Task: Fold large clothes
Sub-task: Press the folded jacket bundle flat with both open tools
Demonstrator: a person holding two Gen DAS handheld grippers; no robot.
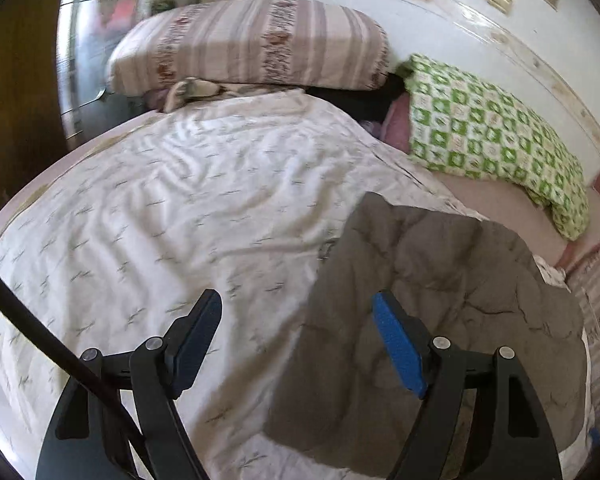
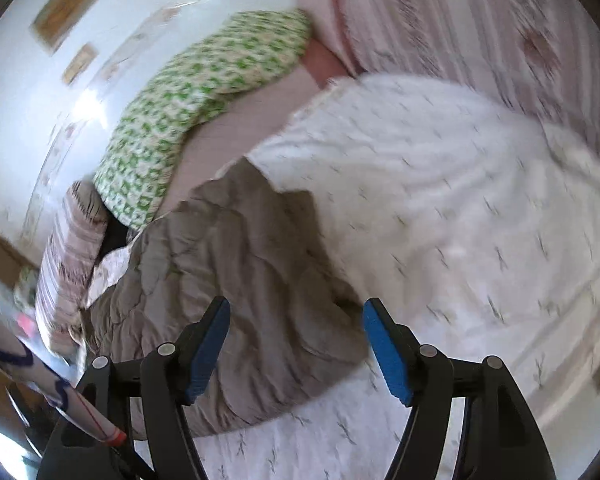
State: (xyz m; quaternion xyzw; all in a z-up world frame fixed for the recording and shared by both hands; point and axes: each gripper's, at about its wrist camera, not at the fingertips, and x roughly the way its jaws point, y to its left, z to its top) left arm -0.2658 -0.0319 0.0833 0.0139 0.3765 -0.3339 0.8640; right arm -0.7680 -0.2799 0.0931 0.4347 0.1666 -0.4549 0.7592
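A grey-brown garment (image 1: 432,320) lies folded and wrinkled on a white bedsheet with small leaf prints (image 1: 172,220). In the left wrist view my left gripper (image 1: 298,340) hovers over the garment's left edge, jaws wide apart and empty. In the right wrist view the same garment (image 2: 240,280) lies below my right gripper (image 2: 296,348), which is open and empty above its lower right edge, where it meets the sheet (image 2: 460,220).
A striped pillow (image 1: 252,44) lies at the head of the bed. A green checked blanket (image 1: 496,140) lies along the white wall (image 1: 440,8). A striped pillow (image 2: 480,20) and the green blanket (image 2: 196,100) show in the right wrist view. A dark cable (image 1: 40,332) crosses the lower left.
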